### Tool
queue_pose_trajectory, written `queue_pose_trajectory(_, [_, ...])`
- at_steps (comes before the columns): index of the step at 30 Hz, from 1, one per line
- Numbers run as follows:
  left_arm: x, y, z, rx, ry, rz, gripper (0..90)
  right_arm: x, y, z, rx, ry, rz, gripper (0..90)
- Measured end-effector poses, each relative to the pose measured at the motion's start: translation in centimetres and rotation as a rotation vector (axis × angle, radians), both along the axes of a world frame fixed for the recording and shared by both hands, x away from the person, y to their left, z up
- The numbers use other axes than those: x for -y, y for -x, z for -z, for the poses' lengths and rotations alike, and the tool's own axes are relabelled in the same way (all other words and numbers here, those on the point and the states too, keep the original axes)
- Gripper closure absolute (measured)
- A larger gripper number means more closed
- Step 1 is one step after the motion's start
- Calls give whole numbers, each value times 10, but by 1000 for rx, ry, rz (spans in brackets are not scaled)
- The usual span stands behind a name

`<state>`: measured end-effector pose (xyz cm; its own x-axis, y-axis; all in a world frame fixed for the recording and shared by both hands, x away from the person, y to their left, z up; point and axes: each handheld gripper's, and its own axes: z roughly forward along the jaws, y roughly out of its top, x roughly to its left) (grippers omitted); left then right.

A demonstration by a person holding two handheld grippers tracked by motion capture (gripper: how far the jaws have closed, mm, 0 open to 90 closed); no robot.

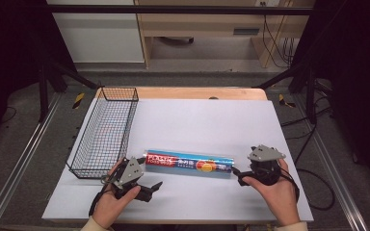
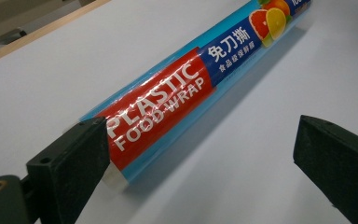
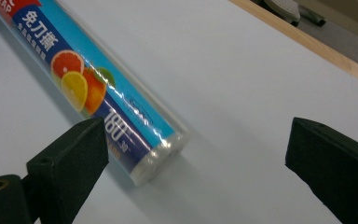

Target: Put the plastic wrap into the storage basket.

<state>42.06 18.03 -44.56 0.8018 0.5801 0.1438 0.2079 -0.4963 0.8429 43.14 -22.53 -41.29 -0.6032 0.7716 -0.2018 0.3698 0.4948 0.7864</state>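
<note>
A long roll of plastic food wrap (image 1: 189, 164) in a blue and red wrapper lies flat across the white table (image 1: 202, 120). My left gripper (image 1: 149, 177) sits at the roll's left end, held in a hand, jaws wide open. In the left gripper view the red "PLASTIC FOOD WRAP" end (image 2: 158, 112) lies just ahead of the left jaw, and no pad presses on it. My right gripper (image 1: 237, 176) faces the other end, also open. In the right gripper view the clear-capped end of the roll (image 3: 121, 116) lies close by the left jaw, untouched.
A black wire basket (image 1: 103, 132) stands along the table's left side, just beyond my left hand. The table's wooden far edge (image 1: 183, 93) runs behind the white surface. Black frame posts and cables stand off the table on both sides.
</note>
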Motion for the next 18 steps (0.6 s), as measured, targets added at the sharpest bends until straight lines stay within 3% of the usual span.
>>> queue_pose_trajectory(3, [1, -9, -5, -6, 9, 20, 38, -11, -12, -11, -9, 33, -49, 59])
queue_pose_trajectory(6, [5, -18, -14, 27, -15, 67, 37, -25, -24, -19, -49, 57, -114, 53])
queue_pose_trajectory(7, [6, -21, -17, 46, -26, 87, 37, -37, -32, -23, -71, 79, -170, 51])
queue_pose_trajectory(10, [4, -25, -20, 66, 1, 87, 38, -46, -37, -25, -82, 92, -212, 52])
queue_pose_trajectory(12, [-1, -25, -17, 66, 52, 74, 38, -60, -46, -23, -96, 139, -275, 64])
queue_pose_trajectory(13, [-2, -24, -16, 64, 55, 72, 38, -60, -46, -23, -96, 139, -275, 64])
queue_pose_trajectory(16, [-5, -20, -10, 84, 20, 108, 37, -70, -55, -14, -128, 168, -322, 80])
queue_pose_trajectory(18, [-11, -15, -9, 73, 21, 68, 38, -79, -62, -4, -172, 196, -344, 99])
